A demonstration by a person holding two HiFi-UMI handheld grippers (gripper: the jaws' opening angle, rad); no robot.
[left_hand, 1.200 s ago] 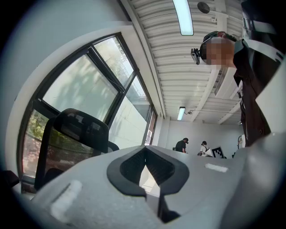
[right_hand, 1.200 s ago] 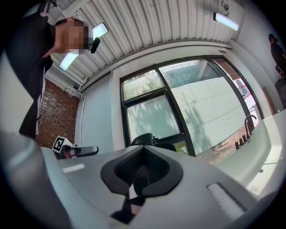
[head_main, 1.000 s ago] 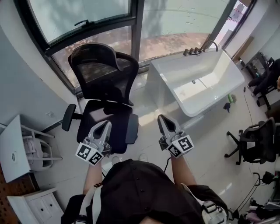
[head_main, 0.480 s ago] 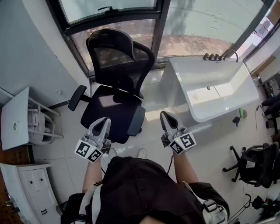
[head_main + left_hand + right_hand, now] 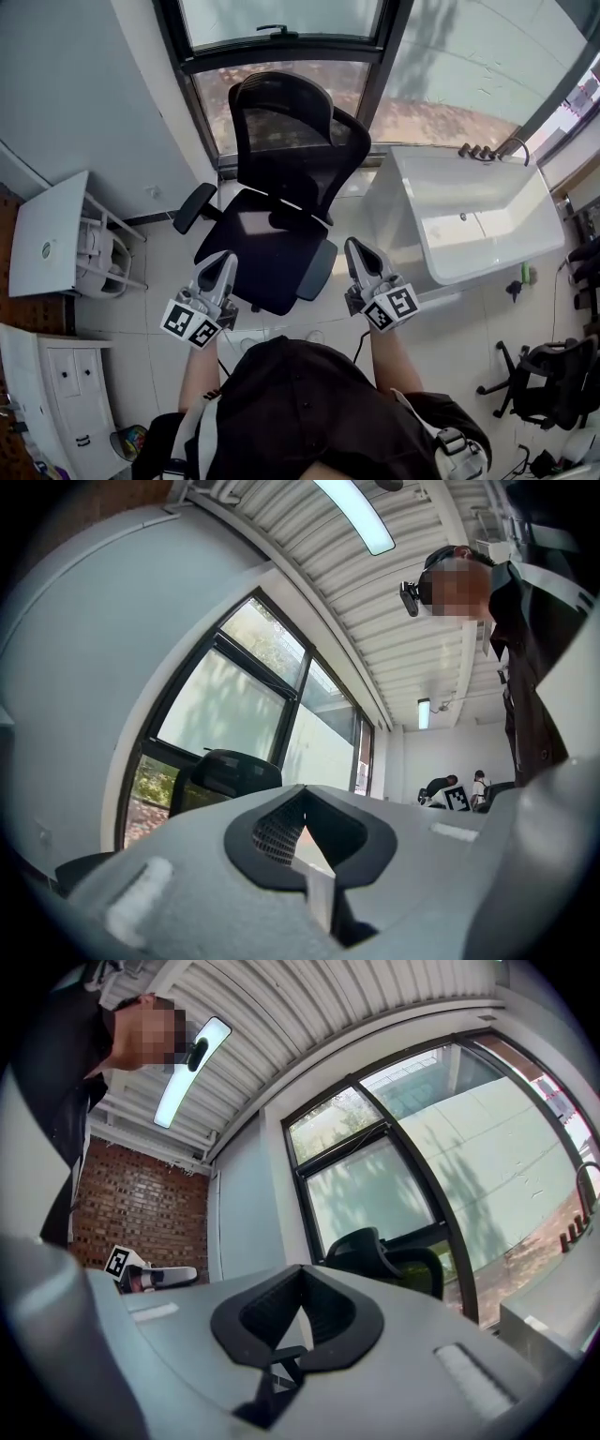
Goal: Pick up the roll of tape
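No roll of tape shows in any view. In the head view my left gripper [image 5: 227, 257] and my right gripper [image 5: 354, 245] are held side by side in front of the person's body, both pointing forward over a black office chair [image 5: 281, 187]. Both are shut with nothing between the jaws. The left gripper view has the left gripper [image 5: 302, 795] aimed at a window and the chair's backrest [image 5: 225, 772]. The right gripper view has the right gripper [image 5: 300, 1273] aimed at the same chair [image 5: 384, 1252], with the other gripper's marker cube [image 5: 118, 1261] at the left.
A white tub [image 5: 478, 220] stands right of the chair under a large window [image 5: 281, 28]. To the left stand a small white table [image 5: 52, 230] and a white cabinet [image 5: 47, 375]. Another black chair [image 5: 553, 375] stands at the lower right. The floor is pale tile.
The whole room has slid rightward in the head view as the person turned left. The chair now sits straight ahead of both grippers. Both stay shut and empty.
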